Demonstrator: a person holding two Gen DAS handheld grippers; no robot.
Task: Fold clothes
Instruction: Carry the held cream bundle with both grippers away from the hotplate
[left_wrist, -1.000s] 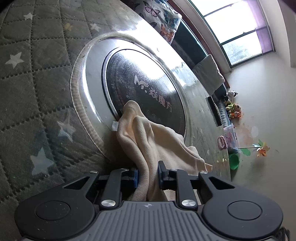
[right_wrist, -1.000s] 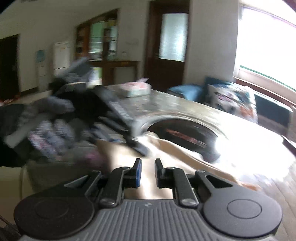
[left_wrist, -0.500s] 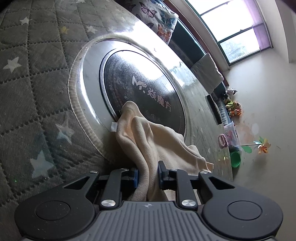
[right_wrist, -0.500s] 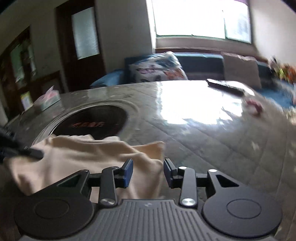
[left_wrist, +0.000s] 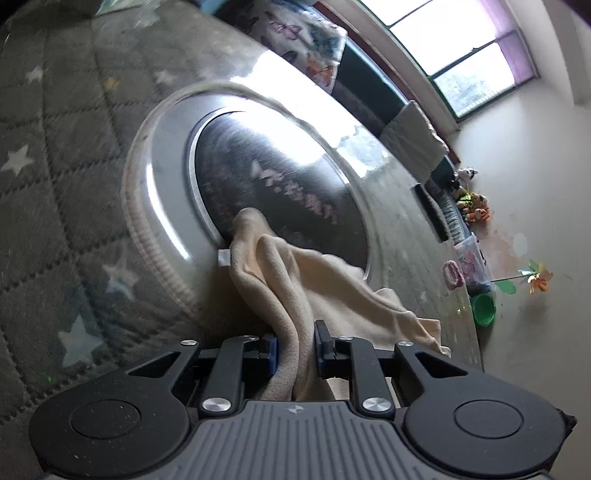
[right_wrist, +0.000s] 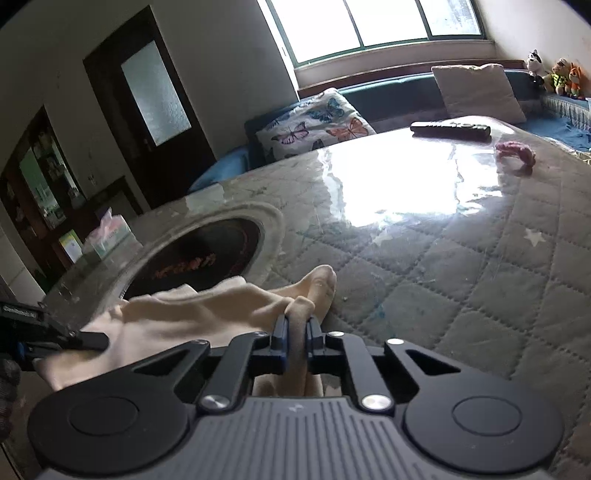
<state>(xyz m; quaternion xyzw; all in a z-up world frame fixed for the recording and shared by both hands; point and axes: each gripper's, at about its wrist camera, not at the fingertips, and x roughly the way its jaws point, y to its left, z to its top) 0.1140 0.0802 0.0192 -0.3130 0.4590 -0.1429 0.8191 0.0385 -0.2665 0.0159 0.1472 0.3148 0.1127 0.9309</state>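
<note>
Pinching a fold of the cream garment (right_wrist: 207, 306), your right gripper (right_wrist: 295, 334) has just closed its jaws, and the cloth is bunched tight between the pads. Your left gripper (left_wrist: 295, 345) grips another gathered edge of the same garment (left_wrist: 295, 280), its jaws pressed against a thick wad of fabric. From the right wrist view you can see the left gripper's finger (right_wrist: 55, 338) lying on the cloth's far side. The garment drapes between both grips over the quilted star-patterned cover (right_wrist: 461, 280), its far end reaching the round dark hotplate (left_wrist: 277, 184) set in the tabletop. Beyond lie a remote control (right_wrist: 450, 129), a pink scrunchie (right_wrist: 515, 153) and a butterfly cushion (right_wrist: 314, 123).
</note>
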